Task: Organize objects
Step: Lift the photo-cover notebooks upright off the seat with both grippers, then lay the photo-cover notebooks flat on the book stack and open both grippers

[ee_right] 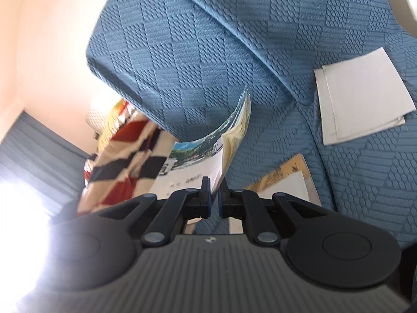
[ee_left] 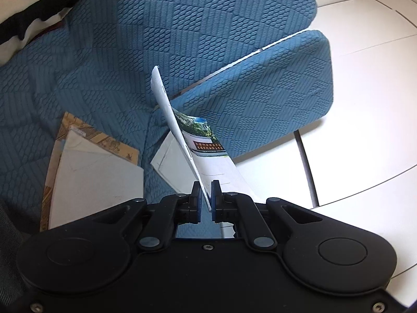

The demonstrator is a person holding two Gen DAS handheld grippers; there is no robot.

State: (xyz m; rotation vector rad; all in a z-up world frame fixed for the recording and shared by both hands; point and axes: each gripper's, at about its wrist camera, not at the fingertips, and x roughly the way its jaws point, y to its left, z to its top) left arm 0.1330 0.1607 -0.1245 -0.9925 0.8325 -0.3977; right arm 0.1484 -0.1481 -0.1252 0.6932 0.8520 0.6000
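Blue-padded left gripper (ee_left: 206, 195) and right gripper (ee_right: 214, 195) pinch one booklet (ee_left: 206, 140) (lifted).

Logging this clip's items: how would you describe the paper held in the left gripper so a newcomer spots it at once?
Start at the blue quilted sofa. In front of its seat cushion, the left gripper is shut on a thin booklet standing on edge, lifted clear of the fabric. Unlike the plain white sheets lying flat on the sofa beside it, its cover carries a colour photograph of trees and a red sign.
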